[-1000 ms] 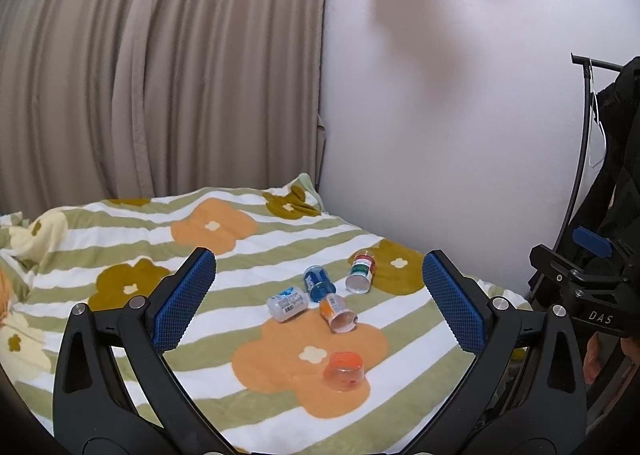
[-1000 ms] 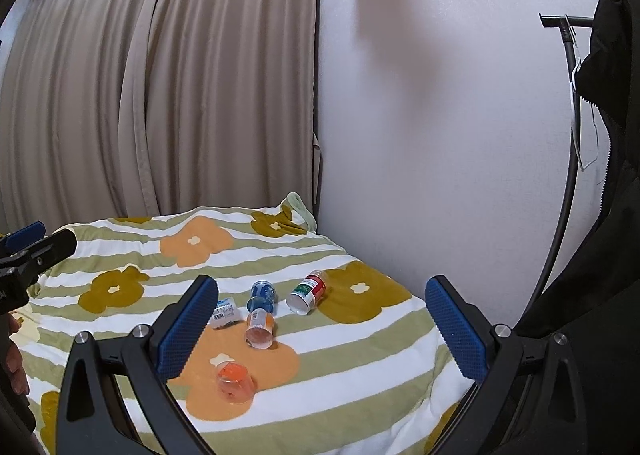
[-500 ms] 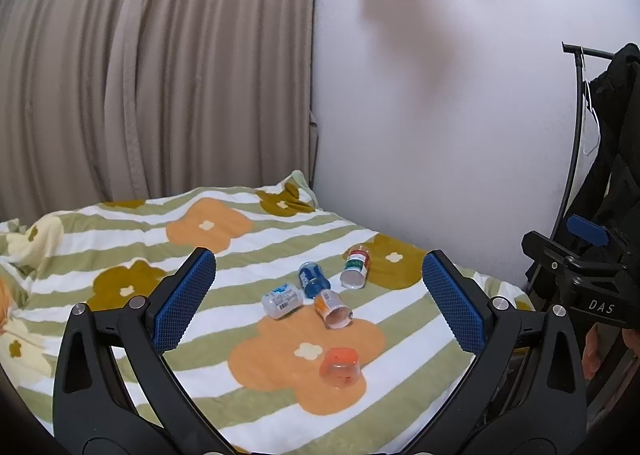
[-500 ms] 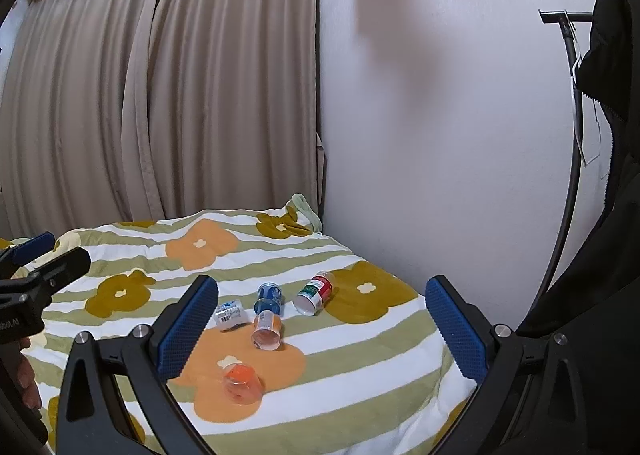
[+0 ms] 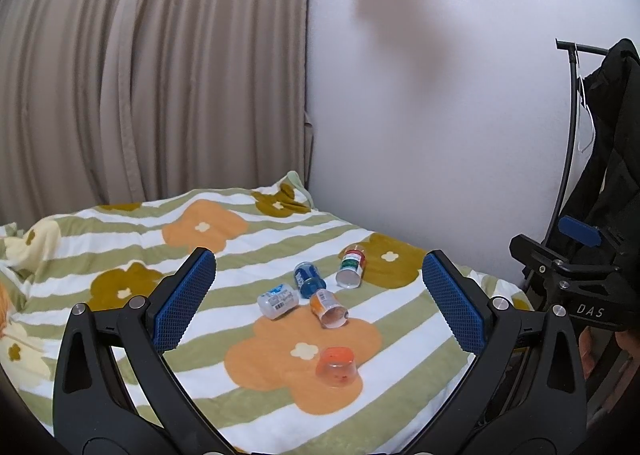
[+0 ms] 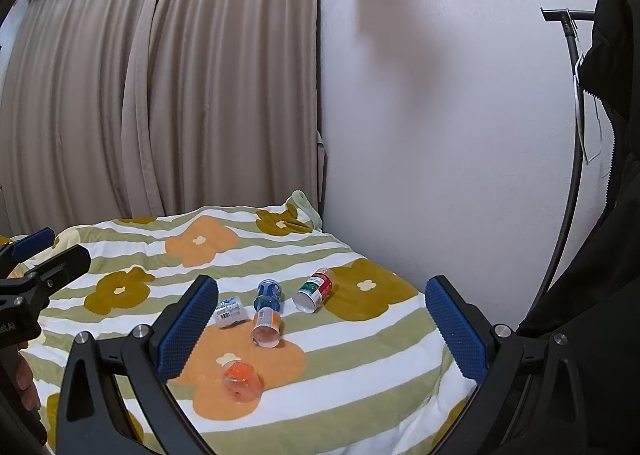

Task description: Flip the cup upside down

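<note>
Both grippers, left (image 5: 318, 297) and right (image 6: 320, 319), are hovering wide-fingered; cup (image 5: 337, 367) is apparently sitting inverted on bed (image 5: 400, 335).

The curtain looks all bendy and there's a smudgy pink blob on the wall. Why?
Left wrist view: the fisheye lens bows the curtain and darkens the corners; the blurred pinkish patch on the wall has no visible source. Right wrist view: same bowing, same patch; the cups, like the orange cup, look sharp.
</note>
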{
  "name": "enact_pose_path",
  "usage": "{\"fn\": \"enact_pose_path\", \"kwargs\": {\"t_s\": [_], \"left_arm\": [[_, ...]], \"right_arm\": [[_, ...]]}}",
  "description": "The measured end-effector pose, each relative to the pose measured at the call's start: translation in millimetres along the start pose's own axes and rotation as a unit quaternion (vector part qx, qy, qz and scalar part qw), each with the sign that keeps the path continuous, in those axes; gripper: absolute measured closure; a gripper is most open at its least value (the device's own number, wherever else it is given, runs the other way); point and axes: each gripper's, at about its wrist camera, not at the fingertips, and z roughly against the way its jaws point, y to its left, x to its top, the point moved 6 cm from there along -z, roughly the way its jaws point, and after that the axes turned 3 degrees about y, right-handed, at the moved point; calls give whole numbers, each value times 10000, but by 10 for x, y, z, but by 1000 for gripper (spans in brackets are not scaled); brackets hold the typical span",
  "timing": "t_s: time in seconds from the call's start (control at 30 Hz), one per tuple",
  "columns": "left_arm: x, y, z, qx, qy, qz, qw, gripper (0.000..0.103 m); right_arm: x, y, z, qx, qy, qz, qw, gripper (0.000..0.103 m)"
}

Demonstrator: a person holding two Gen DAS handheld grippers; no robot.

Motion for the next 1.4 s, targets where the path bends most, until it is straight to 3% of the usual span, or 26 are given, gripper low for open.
{"fn": "enact_pose_path", "kwargs": {"t_s": [1.4], "left_arm": [[69, -120, 0, 29, -184, -154, 9997, 0]], "right_arm": [[-6, -58, 9, -33, -23, 31, 10000, 0]]}}
